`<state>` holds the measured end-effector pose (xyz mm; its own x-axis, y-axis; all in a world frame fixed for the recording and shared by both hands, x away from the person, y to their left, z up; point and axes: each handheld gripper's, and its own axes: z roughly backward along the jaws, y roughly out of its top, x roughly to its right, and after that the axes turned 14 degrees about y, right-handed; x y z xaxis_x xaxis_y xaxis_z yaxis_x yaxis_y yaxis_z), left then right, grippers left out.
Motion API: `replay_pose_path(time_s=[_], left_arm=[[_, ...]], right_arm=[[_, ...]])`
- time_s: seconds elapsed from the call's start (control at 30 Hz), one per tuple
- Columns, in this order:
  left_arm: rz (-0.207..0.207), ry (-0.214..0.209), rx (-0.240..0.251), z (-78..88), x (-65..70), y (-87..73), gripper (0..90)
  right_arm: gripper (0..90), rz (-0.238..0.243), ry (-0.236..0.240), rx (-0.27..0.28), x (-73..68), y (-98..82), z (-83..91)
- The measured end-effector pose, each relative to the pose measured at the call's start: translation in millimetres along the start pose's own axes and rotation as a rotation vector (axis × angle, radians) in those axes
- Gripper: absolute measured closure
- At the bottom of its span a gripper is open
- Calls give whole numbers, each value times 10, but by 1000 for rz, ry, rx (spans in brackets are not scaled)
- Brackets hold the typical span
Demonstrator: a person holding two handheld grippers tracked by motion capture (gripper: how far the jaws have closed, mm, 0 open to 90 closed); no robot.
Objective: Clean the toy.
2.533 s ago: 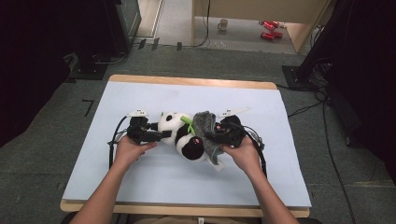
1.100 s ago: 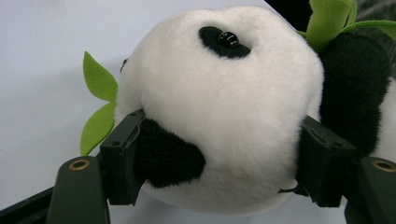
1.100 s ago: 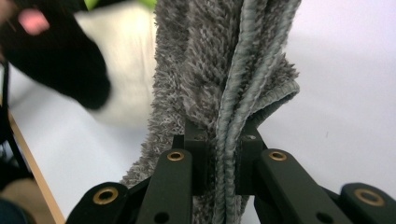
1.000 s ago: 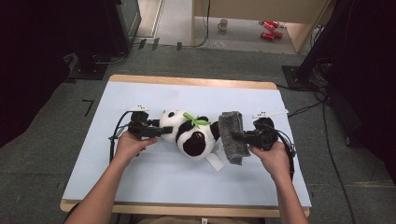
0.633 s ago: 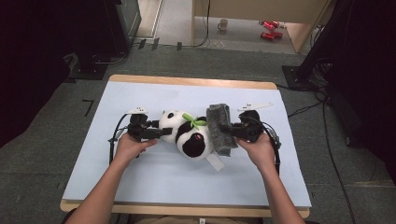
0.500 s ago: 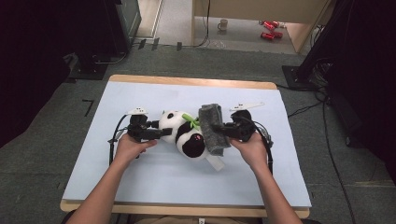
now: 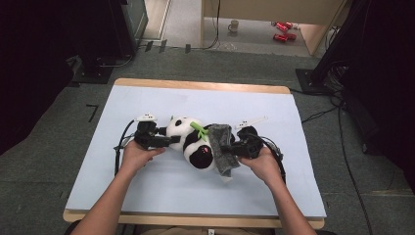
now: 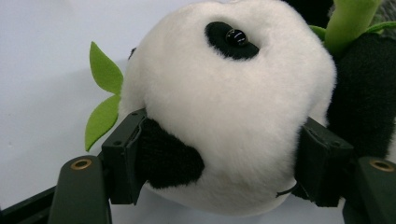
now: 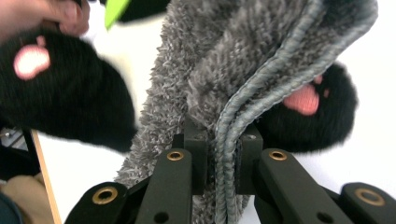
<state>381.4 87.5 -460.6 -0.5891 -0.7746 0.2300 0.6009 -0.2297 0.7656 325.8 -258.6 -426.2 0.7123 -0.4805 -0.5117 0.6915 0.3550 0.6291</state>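
Observation:
A black-and-white plush panda with a green bamboo sprig lies on its back on the pale blue tabletop. My left gripper is shut on the panda's head, one pad on each side, and its jaws have just closed a little tighter. My right gripper is shut on the hemmed edge of a grey fluffy cloth. The cloth is draped over the panda's belly and legs. Black paws with pink pads show on either side of it.
The pale blue tabletop has a wooden rim. Cables trail from both grippers across it. Beyond the table, on the floor, stand a mug, red cans and dark equipment stands.
My right gripper has carried the grey cloth leftward and down from beside the panda onto its body. The left gripper has stayed on the panda's head.

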Motion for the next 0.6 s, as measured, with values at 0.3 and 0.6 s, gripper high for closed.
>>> replay_pose_path(time_s=[0.3,0.6], left_arm=[[19,-19,-8,-36,-27,69,298],[58,-31,-17,-56,-41,140,310]], right_arm=[[806,-28,-26,-68,49,-172,-16],[805,-116,-61,-152,191,-319,10]])
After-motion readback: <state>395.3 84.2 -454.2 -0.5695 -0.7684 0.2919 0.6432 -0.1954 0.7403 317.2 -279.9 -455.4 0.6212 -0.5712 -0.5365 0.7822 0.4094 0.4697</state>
